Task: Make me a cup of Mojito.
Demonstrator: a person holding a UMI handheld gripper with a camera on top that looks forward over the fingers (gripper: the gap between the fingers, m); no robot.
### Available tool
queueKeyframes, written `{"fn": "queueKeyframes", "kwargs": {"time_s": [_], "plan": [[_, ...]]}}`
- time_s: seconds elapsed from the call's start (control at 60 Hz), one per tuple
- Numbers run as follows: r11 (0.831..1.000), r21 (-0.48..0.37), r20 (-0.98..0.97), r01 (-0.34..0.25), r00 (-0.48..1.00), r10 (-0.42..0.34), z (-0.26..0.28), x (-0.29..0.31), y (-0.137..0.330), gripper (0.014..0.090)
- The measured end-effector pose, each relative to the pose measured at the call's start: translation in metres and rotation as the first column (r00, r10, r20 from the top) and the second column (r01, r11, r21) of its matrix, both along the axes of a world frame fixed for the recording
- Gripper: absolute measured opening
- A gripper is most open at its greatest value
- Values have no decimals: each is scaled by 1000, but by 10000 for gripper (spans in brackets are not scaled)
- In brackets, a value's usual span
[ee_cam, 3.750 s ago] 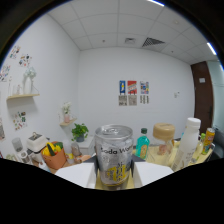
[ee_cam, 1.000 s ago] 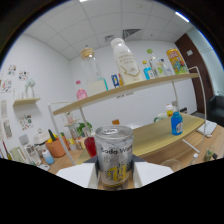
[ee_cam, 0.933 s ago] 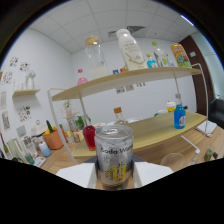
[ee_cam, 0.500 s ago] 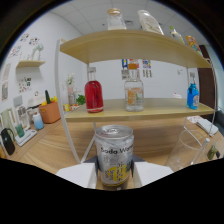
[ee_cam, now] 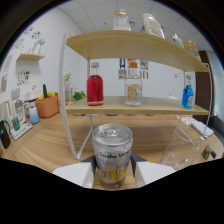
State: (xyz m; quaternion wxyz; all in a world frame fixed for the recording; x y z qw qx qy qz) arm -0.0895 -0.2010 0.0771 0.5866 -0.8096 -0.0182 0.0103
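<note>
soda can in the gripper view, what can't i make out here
- Soda can: base and lower label cut off by the dark rim; gripper fingers press both sides.
- Clear cup: contents unreadable through transparent plastic.
- Red bottle and clear jar on the shelf: labels too small.

The tool (ee_cam: 113,172) shows only at the bottom middle of the frame, as two pale, whitish fingers (ee_cam: 75,174), one at each side of centre. Each finger is a broad, flat, wedge-like block with smooth, plain faces and a straight slanted upper edge. Toward the centre, each carries a darker grey inner part, seen as a small angled strip. Below the fingers the tool's body is a black, curved mass filling the bottom of the frame, with no detail readable on it. No cables, screws, markings, hand or sleeve can be made out.
</note>
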Motion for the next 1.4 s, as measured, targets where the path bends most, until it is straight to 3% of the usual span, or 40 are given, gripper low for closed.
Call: {"fn": "queueKeyframes", "kwargs": {"time_s": [0.05,0.133,0.417,0.9,1.167,1.4], "plan": [[1000,-17,11,9,1000,-8,1,2,-2,638],[998,-53,-13,21,1000,-22,7,2,-10,862],[990,-136,-68,-40,997,31,57,-8,-70,856],[967,-253,3,42,999,-43,66,93,-168,849],[956,-292,3,38,999,-39,56,111,-191,846],[959,-282,2,37,999,-38,60,117,-194,843]]}}
